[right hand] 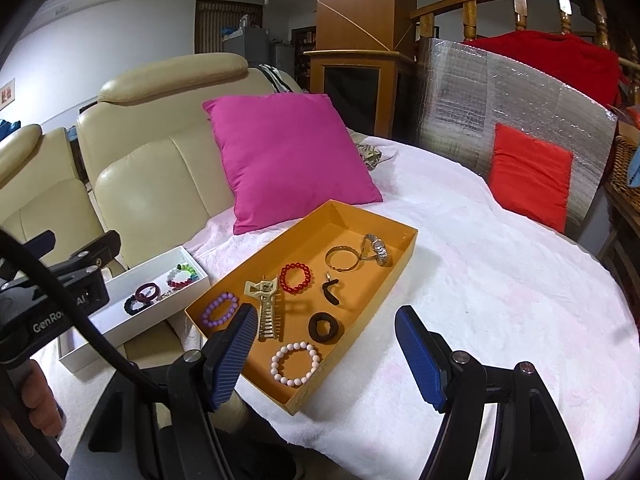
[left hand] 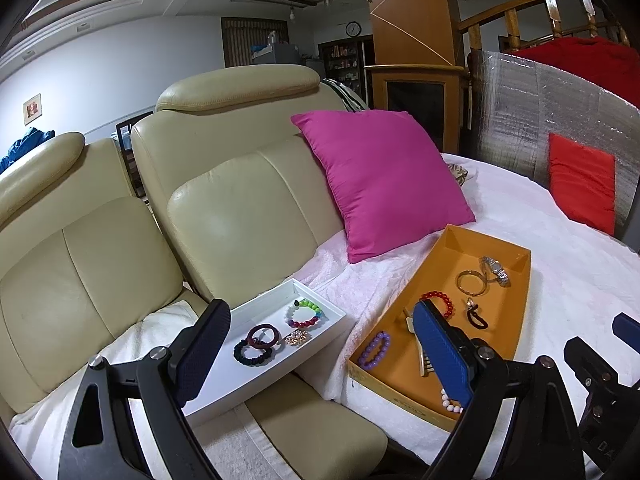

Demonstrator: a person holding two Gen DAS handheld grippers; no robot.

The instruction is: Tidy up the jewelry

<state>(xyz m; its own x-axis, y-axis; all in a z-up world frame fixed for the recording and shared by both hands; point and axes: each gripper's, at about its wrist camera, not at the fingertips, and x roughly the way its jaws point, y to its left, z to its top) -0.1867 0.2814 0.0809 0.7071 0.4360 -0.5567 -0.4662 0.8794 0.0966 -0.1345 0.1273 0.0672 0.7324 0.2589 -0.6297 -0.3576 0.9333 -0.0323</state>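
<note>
An orange box (right hand: 320, 236) lies on the white blanket and holds several pieces: a purple bead bracelet (right hand: 219, 310), a beige hair claw (right hand: 266, 308), a red bead bracelet (right hand: 295, 278), a gold bangle (right hand: 342, 258), a silver watch (right hand: 376, 250), a black scrunchie (right hand: 326, 326) and a pale bead bracelet (right hand: 296, 364). To its left, a white tray (left hand: 260, 312) holds a multicoloured bead bracelet (left hand: 305, 314), dark hair ties (left hand: 258, 342) and a brooch (left hand: 297, 337). My left gripper (left hand: 320, 344) hovers open between tray and box. My right gripper (right hand: 328, 356) hovers open over the box's near corner. Both hold nothing.
A pink cushion (right hand: 288, 156) leans on the cream leather sofa (left hand: 240, 208) just behind the box. A red cushion (right hand: 530, 172) rests against a silver foil board (right hand: 520, 92) at the right. White blanket (right hand: 500, 280) spreads to the right of the box. A hand (right hand: 36, 396) grips the left tool.
</note>
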